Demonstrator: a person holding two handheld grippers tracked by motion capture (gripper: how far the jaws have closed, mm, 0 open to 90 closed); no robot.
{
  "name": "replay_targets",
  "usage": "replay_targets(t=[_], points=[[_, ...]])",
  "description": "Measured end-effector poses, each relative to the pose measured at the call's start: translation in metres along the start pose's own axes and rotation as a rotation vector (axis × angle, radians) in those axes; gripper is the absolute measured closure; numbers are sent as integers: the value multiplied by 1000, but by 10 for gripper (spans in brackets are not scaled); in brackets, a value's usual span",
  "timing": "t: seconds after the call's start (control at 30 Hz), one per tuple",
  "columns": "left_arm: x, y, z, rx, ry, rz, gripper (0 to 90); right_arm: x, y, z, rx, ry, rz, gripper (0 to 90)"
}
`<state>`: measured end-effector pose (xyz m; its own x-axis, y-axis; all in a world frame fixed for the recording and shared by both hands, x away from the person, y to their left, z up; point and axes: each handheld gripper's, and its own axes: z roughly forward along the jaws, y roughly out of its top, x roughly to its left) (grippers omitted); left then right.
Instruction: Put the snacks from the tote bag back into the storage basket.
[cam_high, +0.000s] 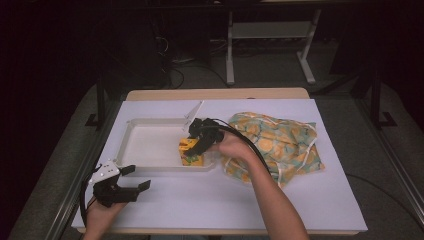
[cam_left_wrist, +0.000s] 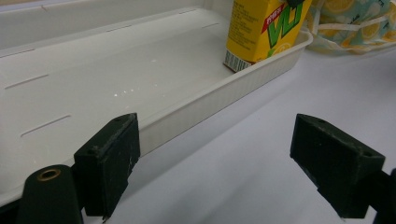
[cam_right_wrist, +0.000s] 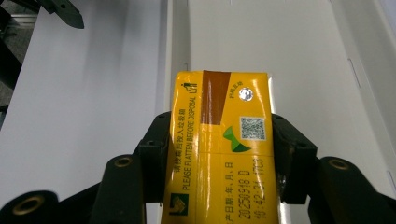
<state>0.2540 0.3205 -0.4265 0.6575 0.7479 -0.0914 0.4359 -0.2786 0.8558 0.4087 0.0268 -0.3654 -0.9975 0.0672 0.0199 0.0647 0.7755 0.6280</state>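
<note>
Boxy yellow carton (cam_right_wrist: 219, 149), ribbed white plastic tray (cam_left_wrist: 205, 100)

The yellow drink carton (cam_right_wrist: 219, 144) carries all the readable print. Its top reads "PLEASE FLATTEN BEFORE DISPOSAL" beside a line of Chinese characters, with a QR code, a green leaf logo, and a stamped date "20250918 D" above a time beginning "10:42". Its side (cam_left_wrist: 264, 28) shows large green letters "VLT".

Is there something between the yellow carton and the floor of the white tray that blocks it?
Nothing visible does. The right gripper is shut on the yellow carton, which stands in the white tray at its right end; the floor around it is bare.
</note>
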Motion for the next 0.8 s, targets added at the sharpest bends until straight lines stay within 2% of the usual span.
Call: replay_targets(t=[0.53,0.8], points=[[0,0,0,0,0,-1,155,5,0,2,0,4,-4,464],[0,0,0,0,-1,-1,154,5,0,2,0,8,16,454]])
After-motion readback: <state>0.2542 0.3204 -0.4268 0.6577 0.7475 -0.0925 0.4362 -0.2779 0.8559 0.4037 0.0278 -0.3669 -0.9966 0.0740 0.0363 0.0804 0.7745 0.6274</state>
